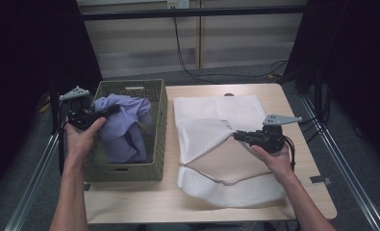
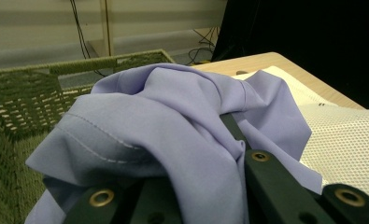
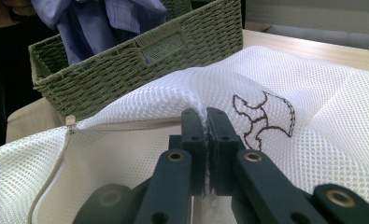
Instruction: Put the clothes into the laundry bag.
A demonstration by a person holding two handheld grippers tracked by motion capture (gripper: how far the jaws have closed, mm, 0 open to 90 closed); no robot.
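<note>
Table (image 1: 274, 96) w/ basket (image 1: 125, 171), mesh bag (image 1: 211, 110)

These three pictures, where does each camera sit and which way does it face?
High view: above the person's side, looking down the table; both forearms show.
Left gripper view: rides the left gripper, facing the purple garment over the basket.
Right gripper view: rides the right gripper, pinching the mesh bag.
All three share basket, garment and bag.
</note>
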